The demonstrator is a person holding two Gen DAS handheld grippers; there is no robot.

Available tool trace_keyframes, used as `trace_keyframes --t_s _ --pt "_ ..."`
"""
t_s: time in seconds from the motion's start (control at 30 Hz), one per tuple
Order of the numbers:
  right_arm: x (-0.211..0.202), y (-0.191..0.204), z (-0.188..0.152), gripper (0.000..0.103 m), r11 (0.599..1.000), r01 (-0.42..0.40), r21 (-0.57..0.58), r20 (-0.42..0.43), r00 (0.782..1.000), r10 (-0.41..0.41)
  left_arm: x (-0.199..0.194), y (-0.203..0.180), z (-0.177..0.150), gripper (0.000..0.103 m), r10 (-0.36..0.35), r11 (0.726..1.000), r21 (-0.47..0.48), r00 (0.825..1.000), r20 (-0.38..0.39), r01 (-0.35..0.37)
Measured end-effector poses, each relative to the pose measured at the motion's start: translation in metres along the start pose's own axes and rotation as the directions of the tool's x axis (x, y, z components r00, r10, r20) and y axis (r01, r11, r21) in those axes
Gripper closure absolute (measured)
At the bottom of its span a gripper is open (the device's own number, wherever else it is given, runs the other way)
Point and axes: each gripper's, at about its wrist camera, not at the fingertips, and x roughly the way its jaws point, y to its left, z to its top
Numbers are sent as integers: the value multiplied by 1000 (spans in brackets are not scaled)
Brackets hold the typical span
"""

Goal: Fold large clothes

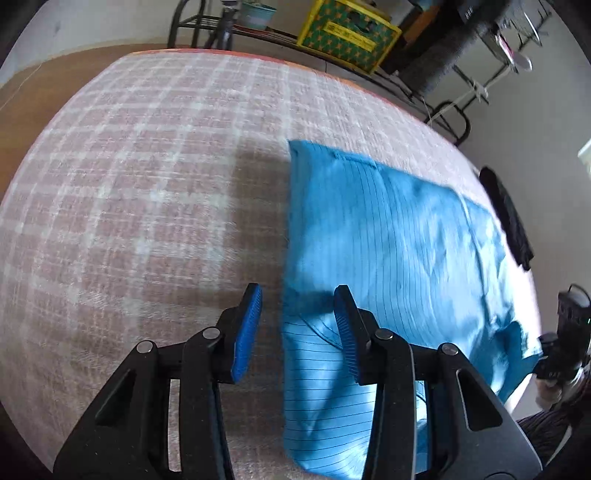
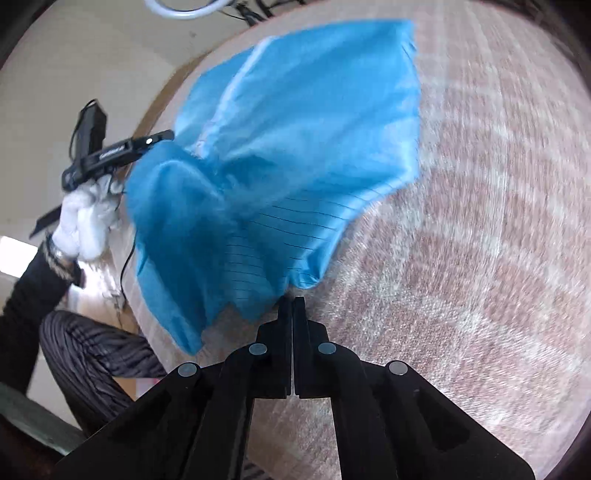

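Observation:
A blue pinstriped garment (image 1: 388,251) lies partly folded on the pink checked cloth (image 1: 147,184) of the table. My left gripper (image 1: 297,325) is open and empty, hovering over the garment's left edge, its right finger above the cloth. My right gripper (image 2: 293,304) is shut on a corner of the garment (image 2: 280,177) and lifts it, so the fabric bunches and hangs above the table. In the right wrist view the left gripper (image 2: 110,151) shows at the far left in a white-gloved hand.
A yellow-green box (image 1: 347,33), a metal rack (image 1: 229,26) and a black stand (image 1: 454,51) are behind the table. A dark cloth (image 1: 506,218) lies at the table's right edge. The person's striped trouser leg (image 2: 96,354) is by the near edge.

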Motion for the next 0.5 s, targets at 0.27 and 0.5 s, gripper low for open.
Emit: trace_keyframes --t_s 0.27,0.5 --pt "-48 -36 22 38 998 -50 36 241 970 40 1 40 7 45 -259 936 -251 966 -14 247" --pt "-24 -104 44 38 945 -252 206 291 938 187 22 58 12 45 -387 874 -331 922 -29 356"
